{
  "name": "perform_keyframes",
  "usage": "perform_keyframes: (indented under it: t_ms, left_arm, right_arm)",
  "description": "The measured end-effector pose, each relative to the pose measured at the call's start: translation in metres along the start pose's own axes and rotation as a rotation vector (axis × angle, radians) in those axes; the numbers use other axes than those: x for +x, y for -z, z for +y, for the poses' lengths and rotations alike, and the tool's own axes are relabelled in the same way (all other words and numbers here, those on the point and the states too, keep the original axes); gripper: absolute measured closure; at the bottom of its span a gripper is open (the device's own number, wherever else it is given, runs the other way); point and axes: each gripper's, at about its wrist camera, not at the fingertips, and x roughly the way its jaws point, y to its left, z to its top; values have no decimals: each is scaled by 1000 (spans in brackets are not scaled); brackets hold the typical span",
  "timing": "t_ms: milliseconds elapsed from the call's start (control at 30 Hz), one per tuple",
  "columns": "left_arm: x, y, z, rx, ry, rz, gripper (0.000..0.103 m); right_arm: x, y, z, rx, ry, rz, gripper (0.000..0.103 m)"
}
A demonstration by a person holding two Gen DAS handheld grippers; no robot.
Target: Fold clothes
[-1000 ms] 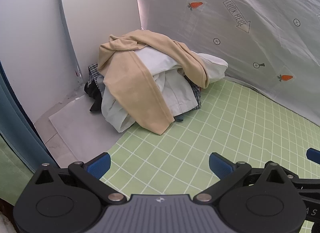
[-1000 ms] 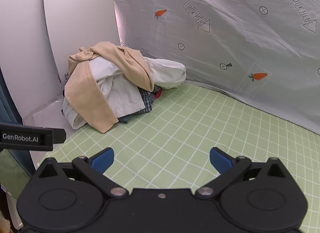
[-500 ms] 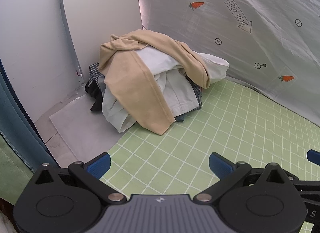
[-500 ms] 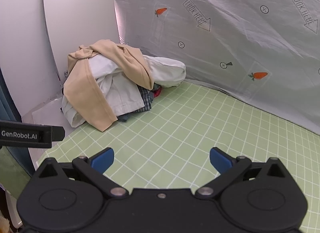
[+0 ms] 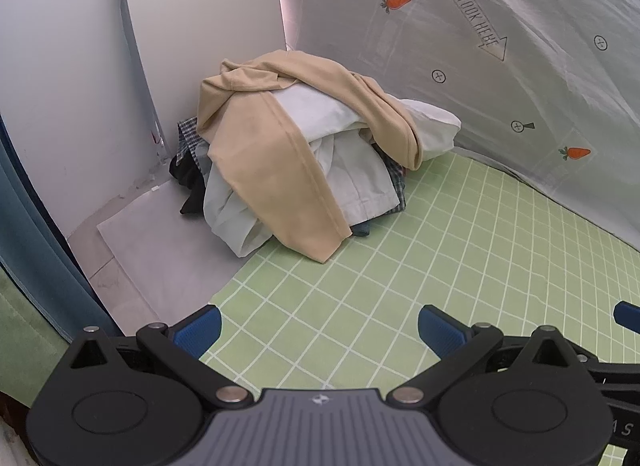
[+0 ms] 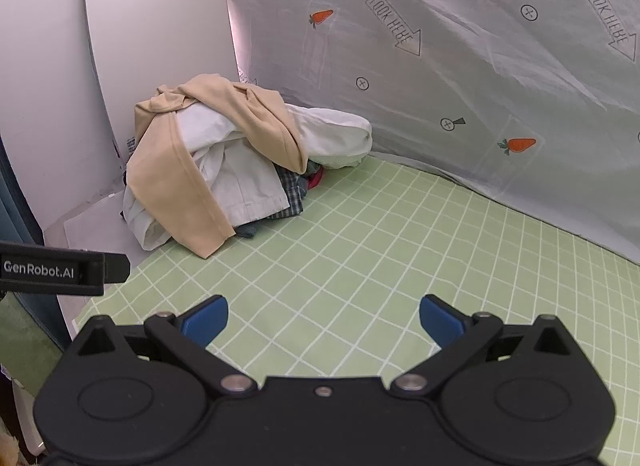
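- left gripper is hovering low over the green grid mat w/ its blue fingertips sitting wide apart; nothing's sitting btwn them, just bare mat
- right gripper is doing the same thing; blue fingertips are spread wide w/ only mat showing in the gap; it's holding nothing
- the 2 grippers are sitting side by side; a bit of the left one's body w/ "GenRobot.AI" on it is poking into the right wrist view's left edge, & a blue tip of the right one is peeking in at the left wrist view's right edge
- clothes pile is sitting in the far-left corner, well apart from both grippers; it's partly lying on the mat, partly on a grey board beside it
- a tan garment is draping over the top & down the front of the pile; a white garment is bunching up under it; plaid & dark stuff is sticking out at the bottom; can't tell what those pieces are
- a grey printed sheet w/ carrots & "LOOK HERE" arrows is hanging behind the mat; white panels are standing behind the pile on the left
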Motion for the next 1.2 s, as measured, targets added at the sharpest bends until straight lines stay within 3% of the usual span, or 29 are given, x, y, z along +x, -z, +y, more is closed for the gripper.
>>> perform_keyframes:
  t_ms: [167,333,567,733,900,1033,1167,1200]
  left_arm:
    - [5,-1,0,-5,-6,13,0]
    - [19,-11,0,9,-69,18,0]
    - [58,-47,9,-33,-130,33,0]
    - [97,-78,23,-91,-162,45,0]
    - [148,-107,45,-171,-163,96,0]
    - [183,-121,56,-225,-122,139,0]
    - [201,-129,54,-256,-74,158,8]
    - [202,-131,52,-253,-71,156,13]
  right_arm:
    - [5,0,-2,8,-9,10,0]
    - [13,-4,-4,-16,-21,17,0]
    - [48,-24,-9,-89,33,35,0]
    - [90,-60,-2,-129,13,10,1]
    - [153,-103,15,-193,-34,17,14]
    - [202,-132,30,-262,-98,16,18]
    - [241,-152,47,-333,-124,5,18]
    - [248,-155,49,-335,-134,6,25]
